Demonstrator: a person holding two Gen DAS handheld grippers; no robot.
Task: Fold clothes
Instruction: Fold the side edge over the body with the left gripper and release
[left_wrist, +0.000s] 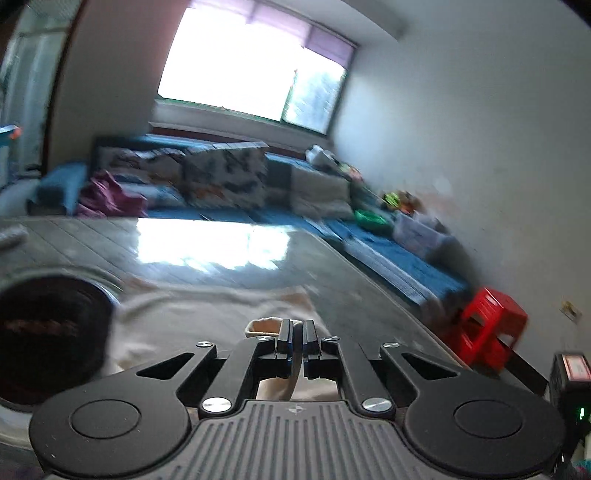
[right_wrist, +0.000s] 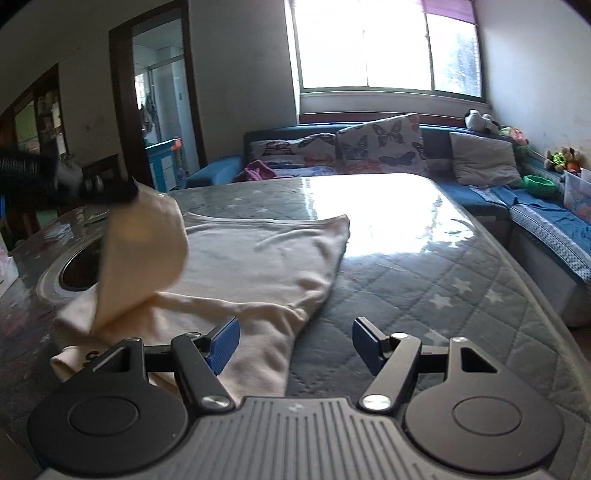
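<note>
My L gripper (left_wrist: 297, 334): fingers pressed nearly together, pinching a fold of the cream garment (right_wrist: 258, 258). In L wrist view a cuff-like end of the cloth pokes out at 11 o'clock of the fingertips, and more cloth runs under and between the fingers back toward the cam. That view is motion-blurred, so grip detail is rough.

From R wrist view, L gripper sits at 10 o'clock, lifted clear of the table (right_wrist: 461, 288), w/ a strip of the garment hanging from it in a curved loop down to the rest of the cloth. Looks like a sleeve but can't tell for sure.

My R gripper (right_wrist: 295, 341): fingers spread wide, blue pads (right_wrist: 223, 341) showing, nothing held. L pad is over the near edge of the garment; R pad is over bare quilted star-print cover, off the cloth. Can't tell if it touches the cloth or is just above it.

Garment body lies flat-ish on the table, from 9 to 12 o'clock of R fingers, far hem toward the window (right_wrist: 384, 44). Near corner bunched at 8 o'clock by the gripper base.

Round dark recess (right_wrist: 79, 271) in the table at 10 o'clock, cloth edge touching its rim. Sofa w/ butterfly cushions (right_wrist: 380, 144) beyond the table at 12. Red stool (left_wrist: 487, 325) at 3 o'clock in L view.
</note>
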